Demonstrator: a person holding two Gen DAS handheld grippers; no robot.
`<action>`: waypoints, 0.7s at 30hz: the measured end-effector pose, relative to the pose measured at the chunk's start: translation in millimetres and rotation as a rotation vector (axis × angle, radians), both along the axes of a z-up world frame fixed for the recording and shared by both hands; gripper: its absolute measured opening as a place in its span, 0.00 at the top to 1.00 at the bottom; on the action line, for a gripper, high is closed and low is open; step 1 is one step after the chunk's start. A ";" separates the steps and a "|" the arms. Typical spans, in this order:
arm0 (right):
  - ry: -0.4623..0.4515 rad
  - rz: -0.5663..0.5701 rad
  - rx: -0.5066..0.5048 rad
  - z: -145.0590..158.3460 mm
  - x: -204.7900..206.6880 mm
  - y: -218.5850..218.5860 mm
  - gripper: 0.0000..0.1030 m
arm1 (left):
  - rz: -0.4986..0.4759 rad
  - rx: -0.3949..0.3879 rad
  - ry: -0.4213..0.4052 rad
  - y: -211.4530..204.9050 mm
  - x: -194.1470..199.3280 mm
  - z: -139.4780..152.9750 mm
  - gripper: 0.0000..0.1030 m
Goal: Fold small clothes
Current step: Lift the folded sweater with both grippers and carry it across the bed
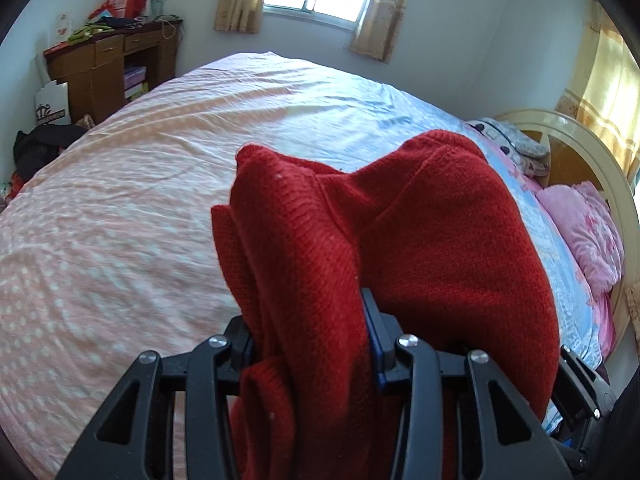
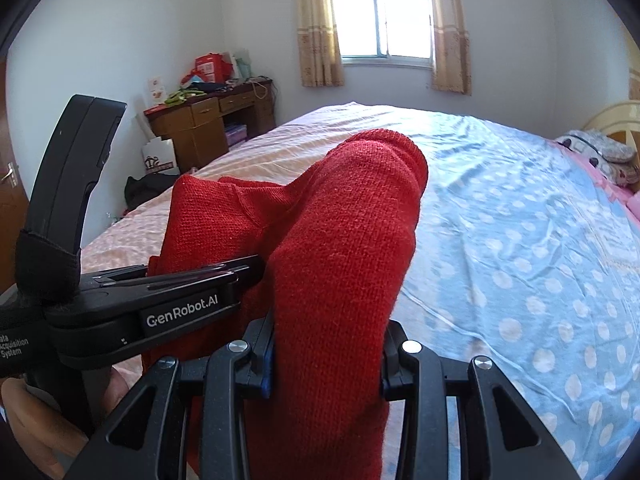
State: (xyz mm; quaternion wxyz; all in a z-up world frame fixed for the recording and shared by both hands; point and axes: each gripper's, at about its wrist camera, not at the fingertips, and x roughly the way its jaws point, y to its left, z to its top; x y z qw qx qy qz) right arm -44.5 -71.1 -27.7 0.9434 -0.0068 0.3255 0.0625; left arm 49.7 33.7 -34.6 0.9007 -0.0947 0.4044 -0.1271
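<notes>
A red knitted garment (image 1: pixel 360 248) hangs bunched over my left gripper (image 1: pixel 312 344), which is shut on a thick fold of it above the bed. The same red garment (image 2: pixel 340 240) also fills my right gripper (image 2: pixel 326 364), which is shut on another fold. In the right wrist view the left gripper (image 2: pixel 244 276) reaches in from the left, close beside the right one, with its jaws closed on the cloth. The garment hides the fingertips of both grippers. It is held up off the bed.
The wide bed (image 1: pixel 140 200) has a pink dotted sheet on the left and a blue dotted sheet (image 2: pixel 520 260) on the right. Pink pillows (image 1: pixel 584 224) and a headboard (image 1: pixel 592 152) are at the right. A cluttered wooden desk (image 2: pixel 208 124) stands by the far wall.
</notes>
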 end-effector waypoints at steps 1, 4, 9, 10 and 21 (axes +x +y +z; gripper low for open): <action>-0.004 0.010 -0.003 1.1 1.5 3.7 0.63 | 0.008 0.000 -0.004 3.4 -0.2 0.7 0.57; -0.014 0.036 -0.011 4.3 4.9 17.8 0.63 | 0.036 -0.007 -0.011 16.1 1.2 2.6 0.57; -0.027 0.084 -0.025 7.7 13.3 36.9 0.63 | 0.082 -0.024 -0.019 37.7 1.3 3.8 0.57; -0.030 0.092 -0.029 8.5 14.5 41.3 0.63 | 0.091 -0.027 -0.021 42.6 1.2 3.8 0.57; -0.049 0.205 -0.056 11.5 29.8 92.6 0.64 | 0.201 -0.044 -0.038 92.2 1.1 5.9 0.57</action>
